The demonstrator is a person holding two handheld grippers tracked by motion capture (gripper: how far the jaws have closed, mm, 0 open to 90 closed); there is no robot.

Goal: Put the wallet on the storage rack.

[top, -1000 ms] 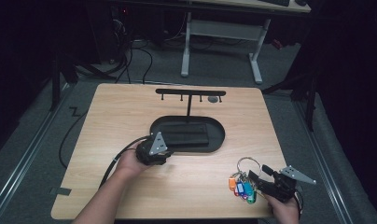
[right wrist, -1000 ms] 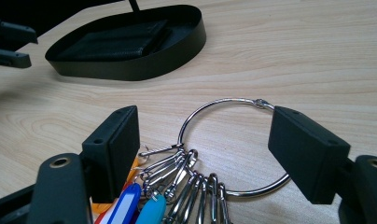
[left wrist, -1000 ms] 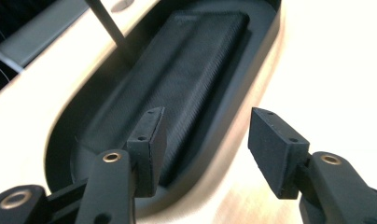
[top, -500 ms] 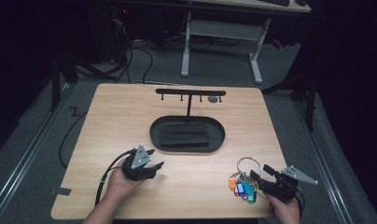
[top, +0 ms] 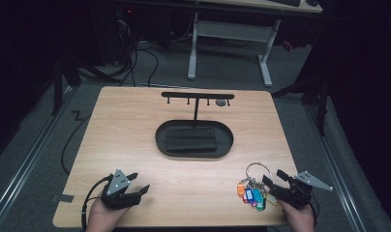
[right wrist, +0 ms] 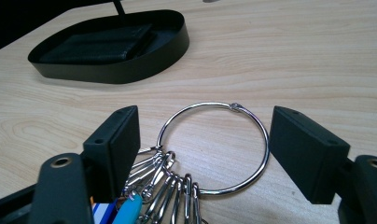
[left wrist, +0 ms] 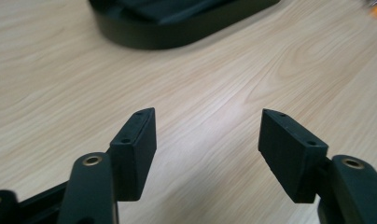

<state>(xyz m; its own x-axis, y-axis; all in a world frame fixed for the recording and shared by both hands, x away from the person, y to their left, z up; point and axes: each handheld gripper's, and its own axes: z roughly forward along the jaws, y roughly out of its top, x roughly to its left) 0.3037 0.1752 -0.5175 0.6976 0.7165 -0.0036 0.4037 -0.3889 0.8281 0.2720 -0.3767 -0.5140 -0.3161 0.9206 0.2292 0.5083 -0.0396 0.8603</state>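
**Key ring between spread jaws at the table's near right corner**

Pale wood-grain table (top: pixel 135 125) in a dark room carries everything in play. At its near right corner lies the key ring (right wrist: pixel 213 145), a large steel loop flat on the wood with a cluster of snap hooks and coloured tags (top: pixel 250 195) in orange, blue, green and pink hanging toward the person. No writing can be read on the tags or anywhere else.

The right gripper (top: pixel 275 181) sits low at that corner, held from below by the right hand (top: pixel 300 218), its jaws spread wide to either side of the loop without pressing it. It has kept its place since the earlier frames.

The left gripper (top: pixel 138 182) has drawn back from the black oval tray (top: pixel 162 145) at the table's middle to the near left edge. Its jaws have just been opening and now stand wide apart over bare wood, nothing between them. The left hand (top: pixel 104 217) grips it from behind, pointing it toward the tray.

Behind the tray stands a black T-shaped hook stand (top: pixel 197 96); a dark flat wallet (top: pixel 191 139) lies in the tray.
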